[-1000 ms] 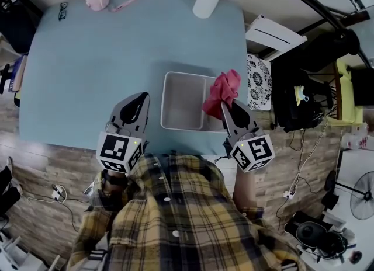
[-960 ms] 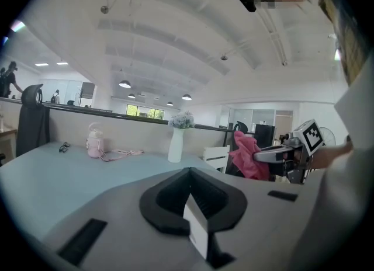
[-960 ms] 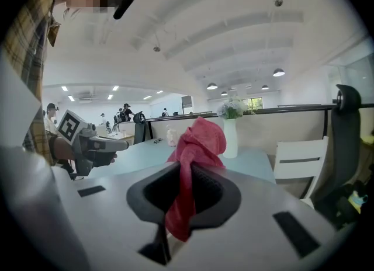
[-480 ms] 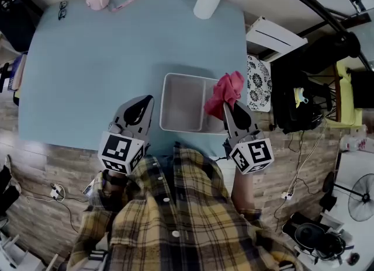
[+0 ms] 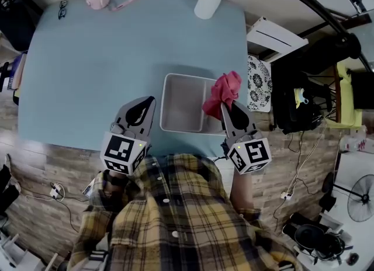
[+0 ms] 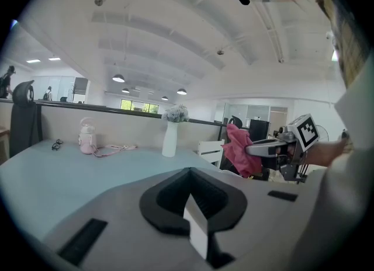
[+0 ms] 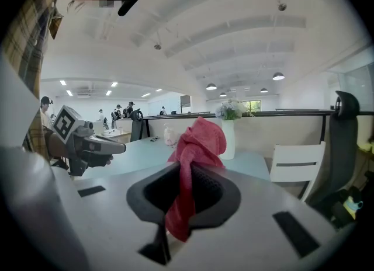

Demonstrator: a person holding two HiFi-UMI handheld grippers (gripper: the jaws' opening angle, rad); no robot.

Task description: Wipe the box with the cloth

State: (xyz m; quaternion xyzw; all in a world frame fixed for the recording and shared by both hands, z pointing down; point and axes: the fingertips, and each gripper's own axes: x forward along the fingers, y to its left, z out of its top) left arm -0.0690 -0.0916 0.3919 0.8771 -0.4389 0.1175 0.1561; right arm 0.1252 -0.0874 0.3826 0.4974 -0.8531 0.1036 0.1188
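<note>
I have my right gripper (image 5: 224,107) fingers clamped on the red cloth (image 5: 223,90) over the right end of the grey box (image 5: 181,103) on the worktop (image 5: 117,59). My left gripper (image 5: 146,104) fingers are together and empty, left of the box.

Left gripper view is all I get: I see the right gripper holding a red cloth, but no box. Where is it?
Observer: The box sits open on the table near its front edge, between the left gripper and the right gripper.
Operator: Is the cloth on it?
Observer: From the head view, the cloth overlaps the box's right end. I can't tell whether it touches.
Operator: Grip secure?
Observer: The right gripper view shows that gripper shut on the cloth, with a tail hanging back toward the camera.
</note>
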